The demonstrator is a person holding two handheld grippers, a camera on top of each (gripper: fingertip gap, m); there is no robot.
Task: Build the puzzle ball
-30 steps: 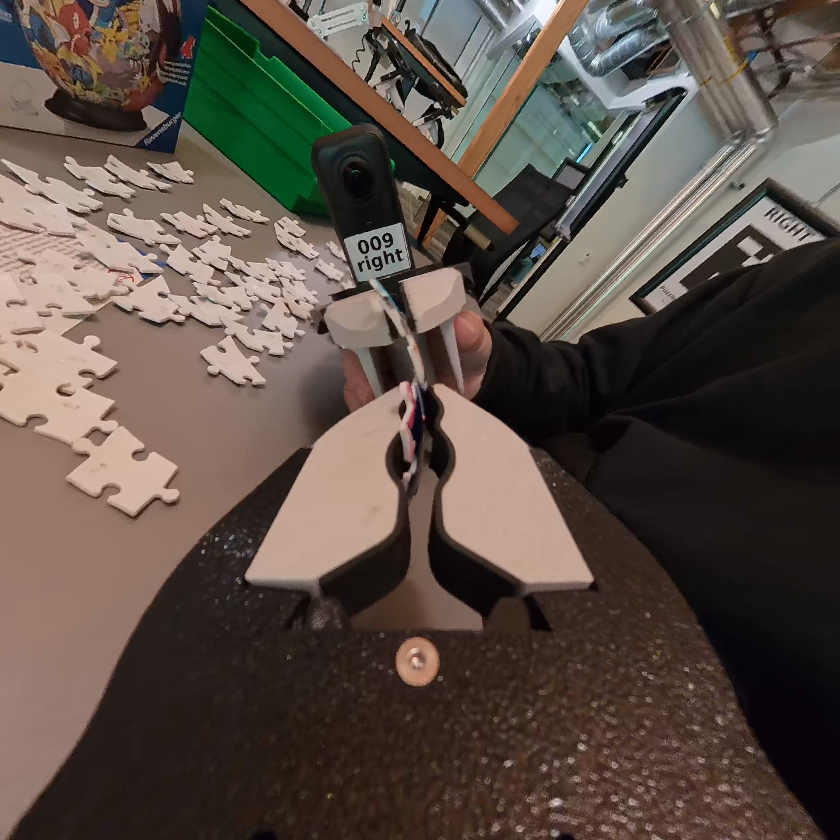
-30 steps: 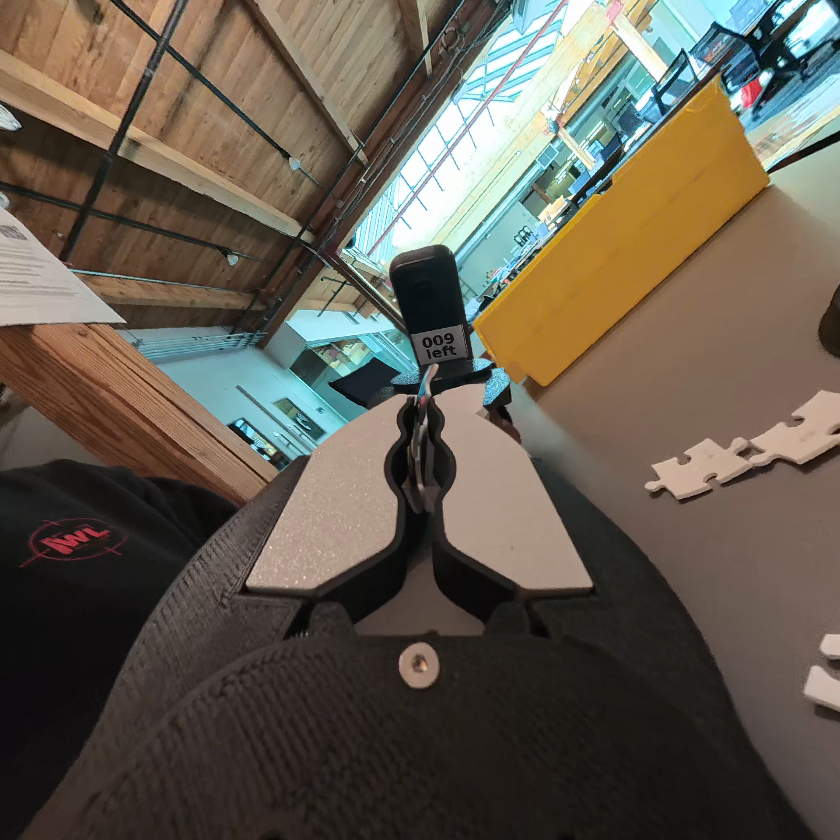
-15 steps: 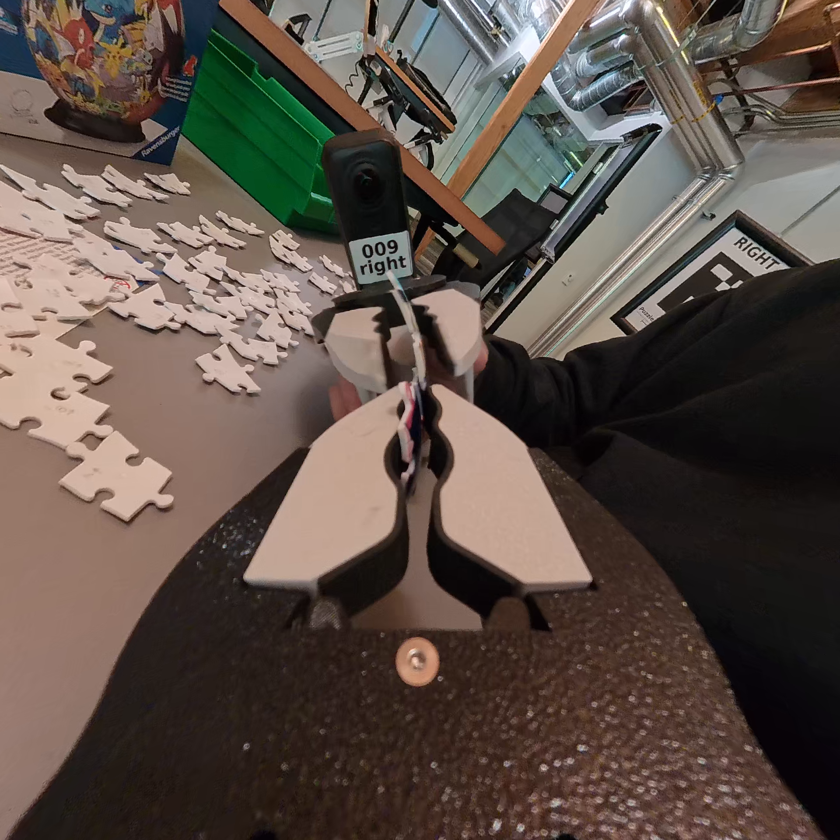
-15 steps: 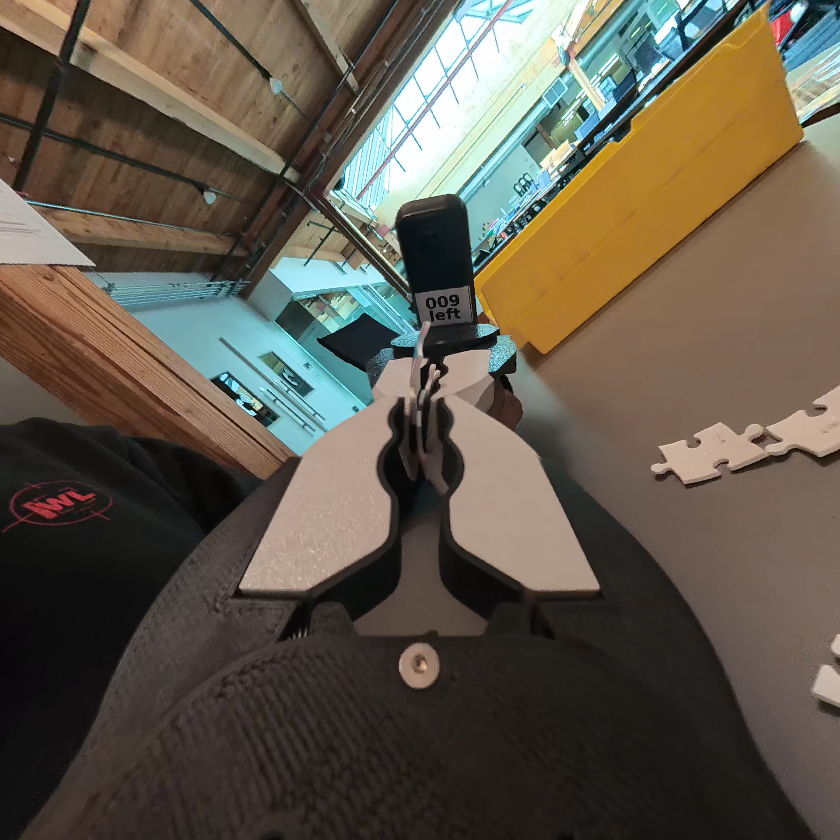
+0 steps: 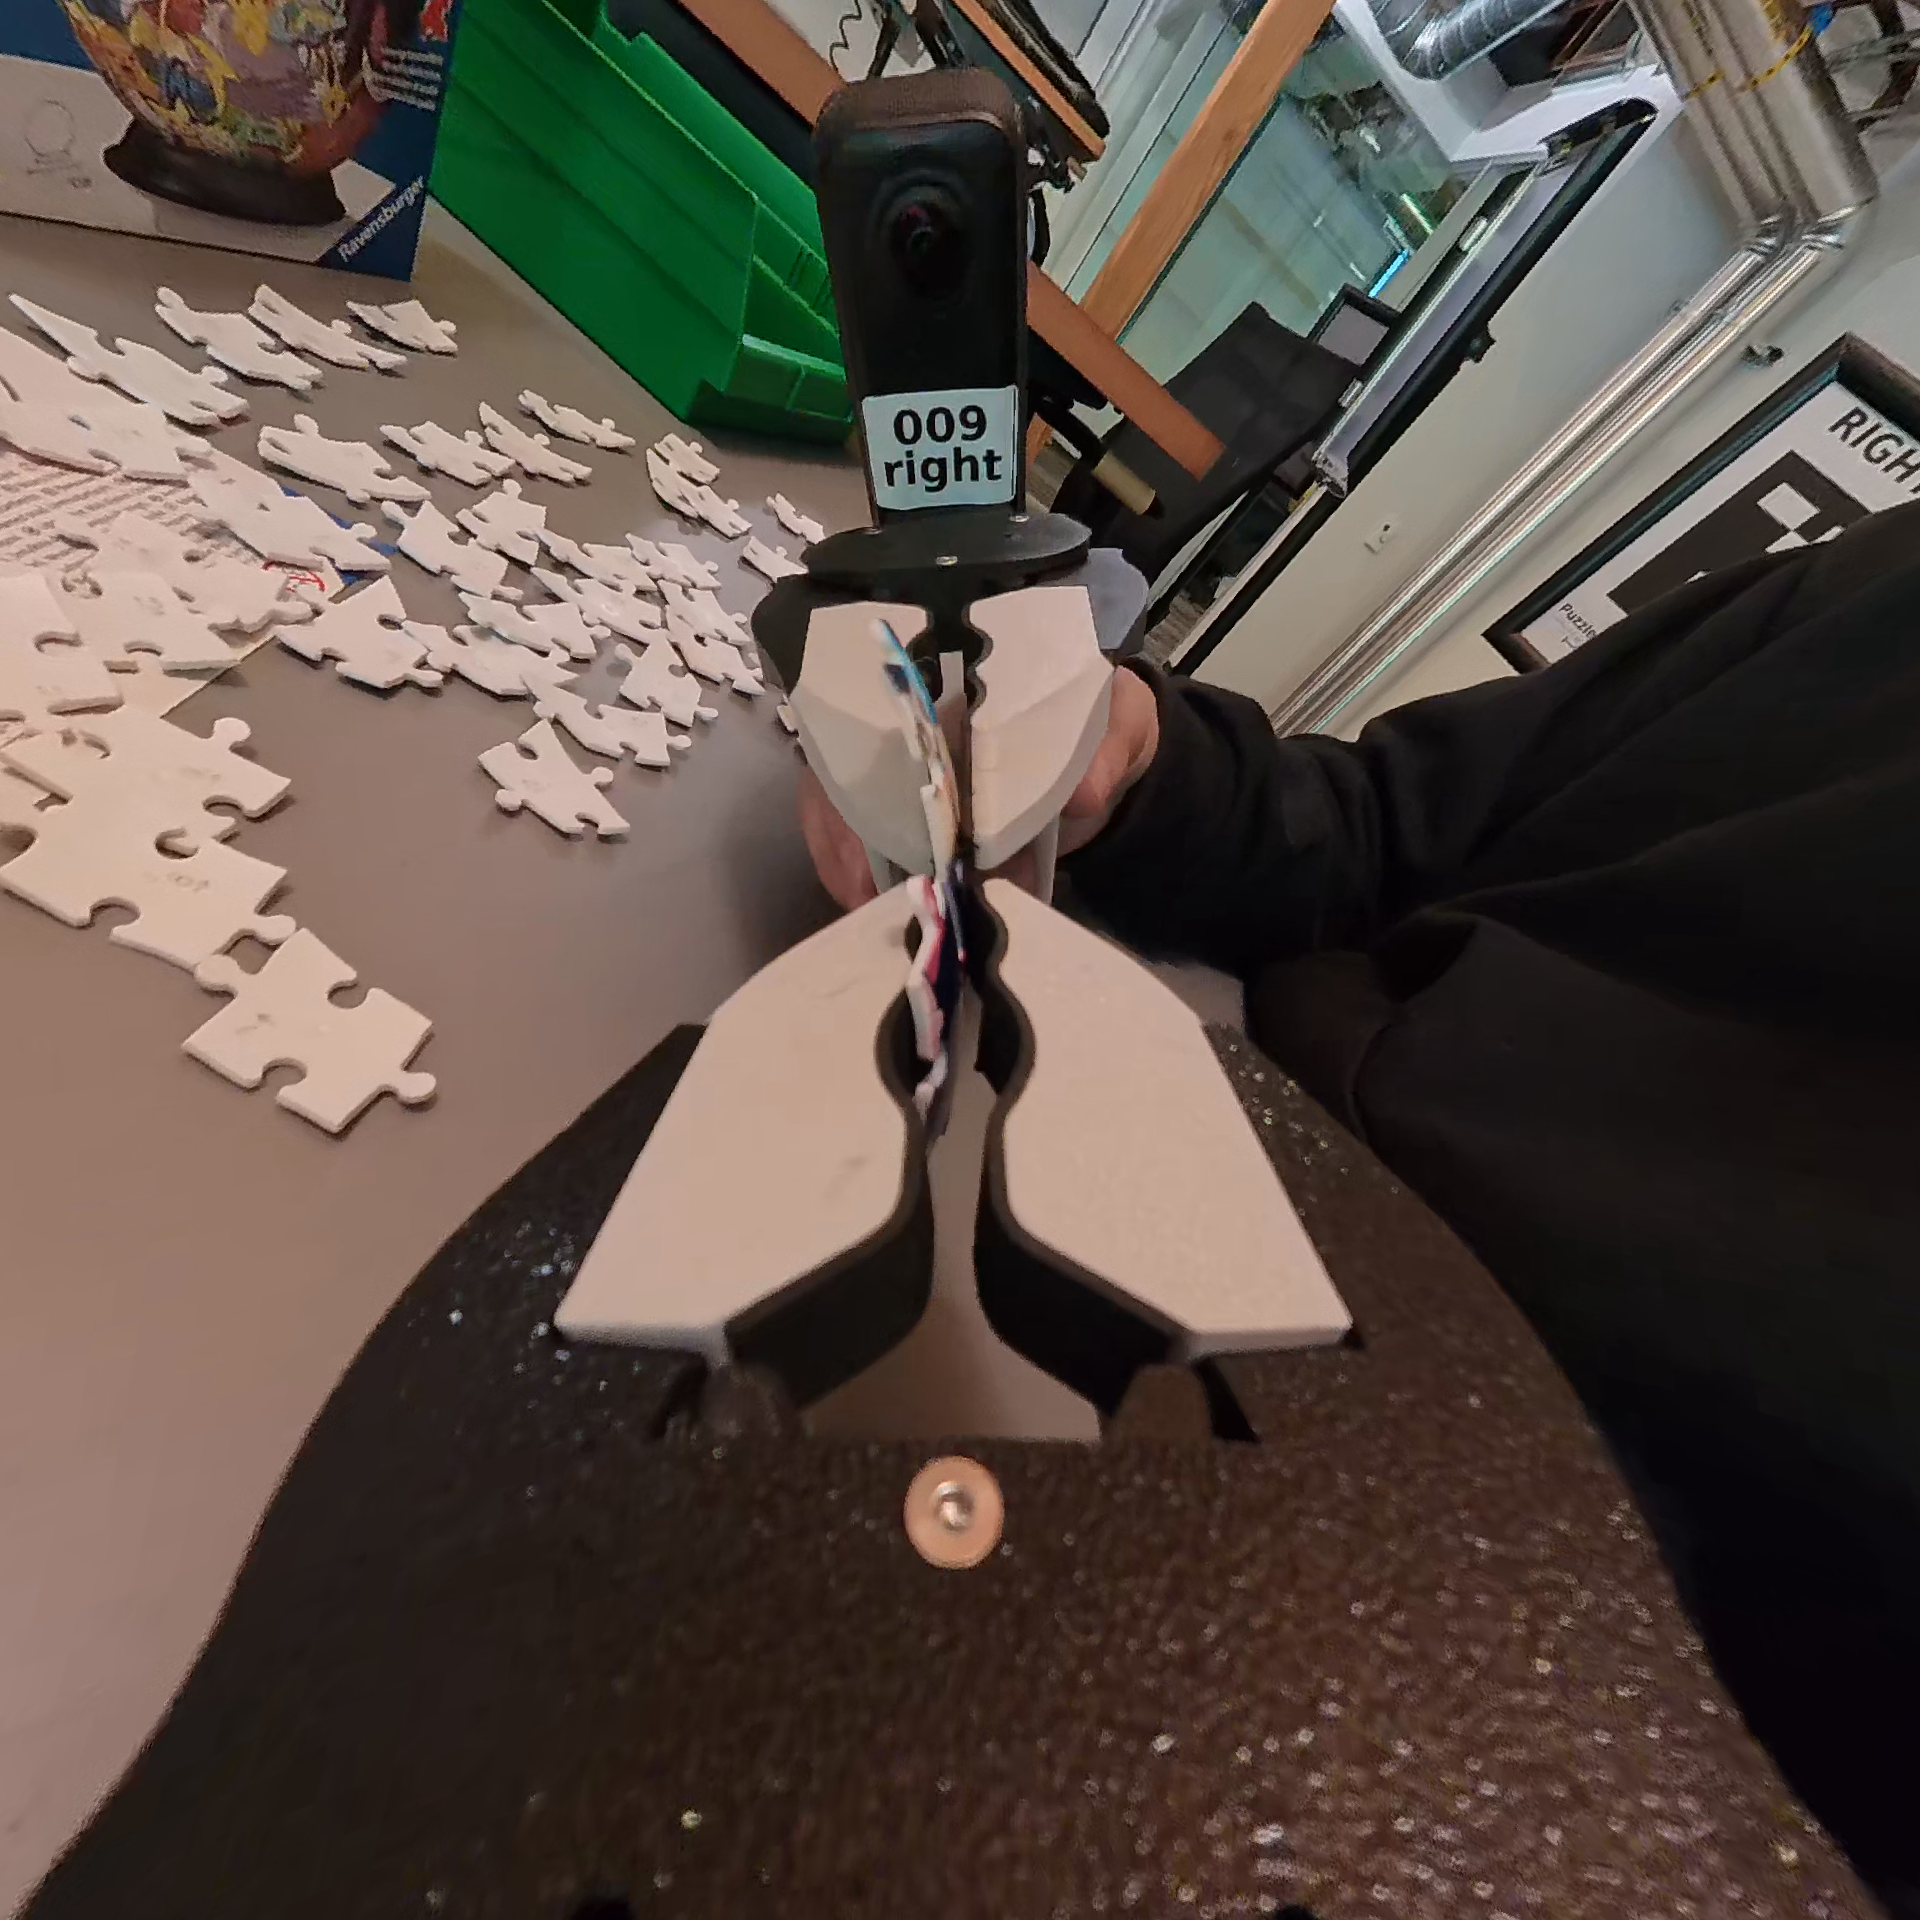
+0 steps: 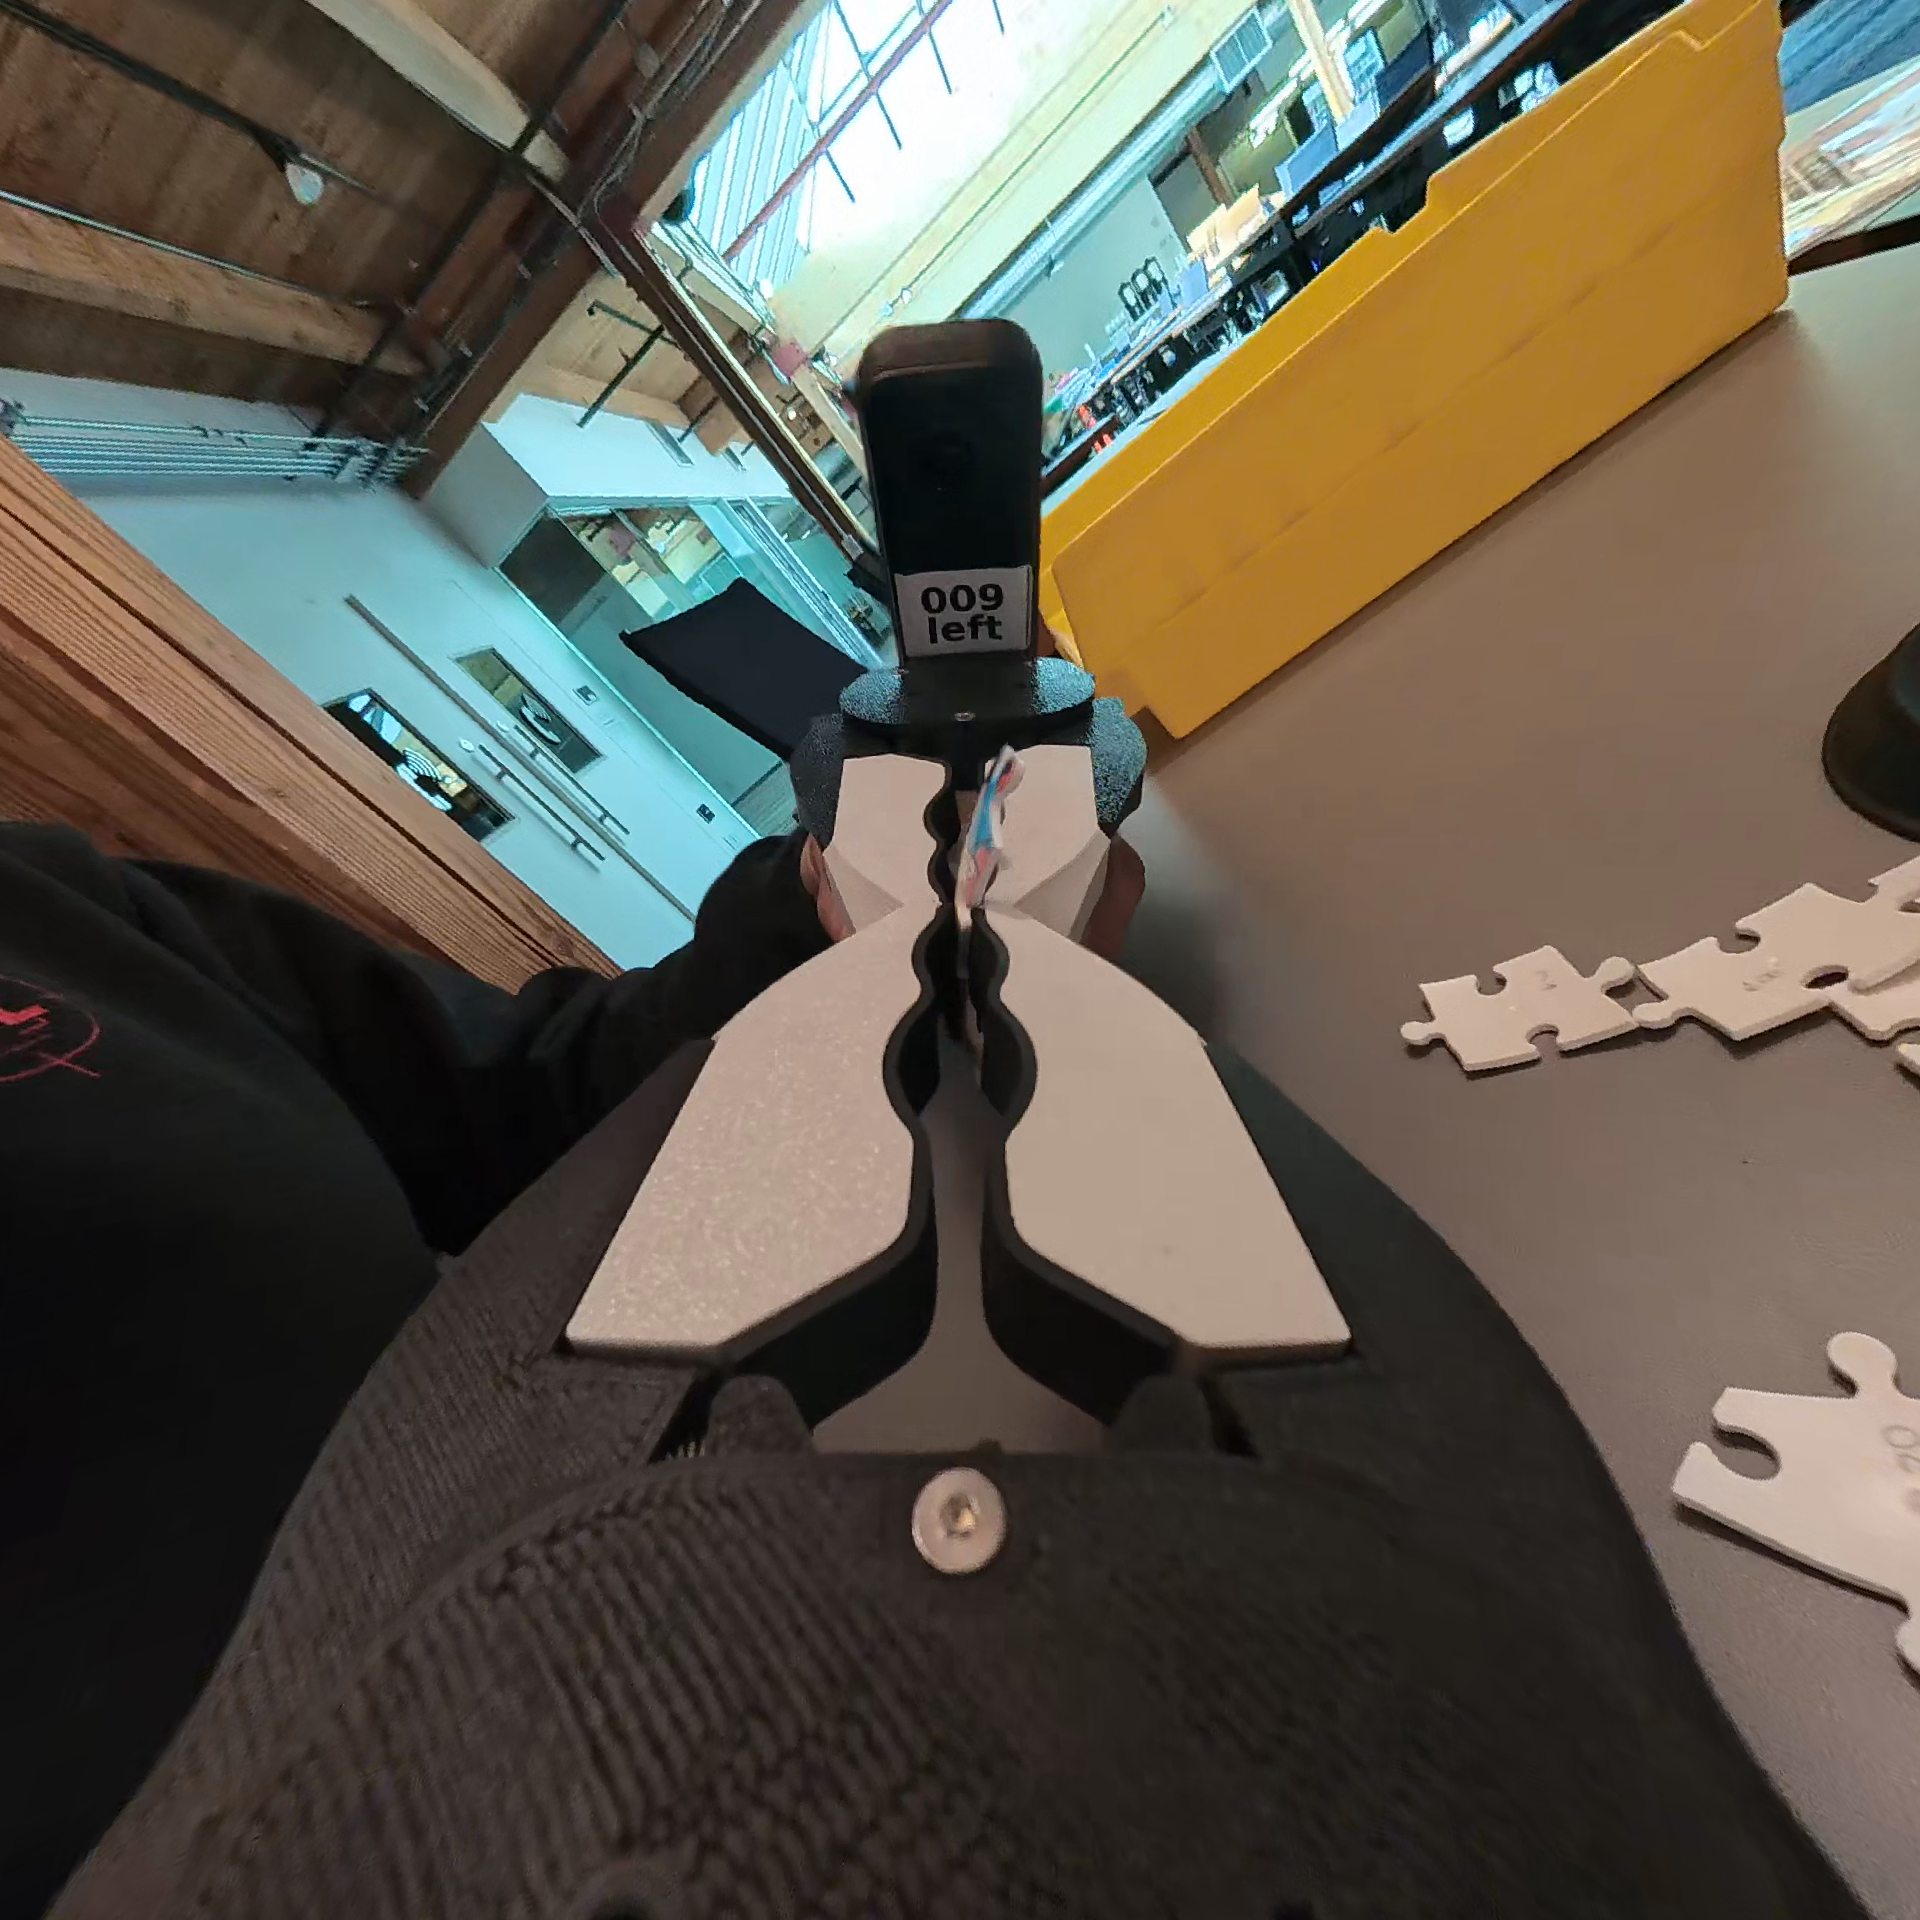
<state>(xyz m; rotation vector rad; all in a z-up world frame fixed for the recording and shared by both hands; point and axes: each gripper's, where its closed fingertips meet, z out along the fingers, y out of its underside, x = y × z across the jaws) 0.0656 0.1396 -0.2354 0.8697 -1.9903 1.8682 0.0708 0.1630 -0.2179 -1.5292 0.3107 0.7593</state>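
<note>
In the left wrist view my left gripper [image 5: 948, 906] is shut on a puzzle piece [image 5: 935, 982] with a coloured face, held edge-on between the fingers. My right gripper [image 5: 961, 847] faces it tip to tip and is shut on another coloured piece [image 5: 923, 727]. The two pieces touch at their edges between the tips. In the right wrist view my right gripper [image 6: 961, 925] holds its piece [image 6: 968, 987] edge-on, and the left gripper [image 6: 971, 899] opposite holds its piece [image 6: 987, 826]. Both are held above the grey table [image 5: 468, 935].
Many loose white pieces [image 5: 312, 1039] lie face down at the left, with the puzzle box [image 5: 208, 104] and green bins [image 5: 623, 208] behind. In the right wrist view there are white pieces [image 6: 1517, 1008], a yellow bin [image 6: 1403, 416] and a dark round base [image 6: 1881, 727]. A black sleeve [image 5: 1558, 935] is at the right. From either gripper's tips it is about 15 centimeters to the dark round base [image 6: 1881, 727].
Both grippers stay shut on their pieces, tip to tip. They have tilted slightly against each other, and the right gripper's piece now leans toward one finger.
</note>
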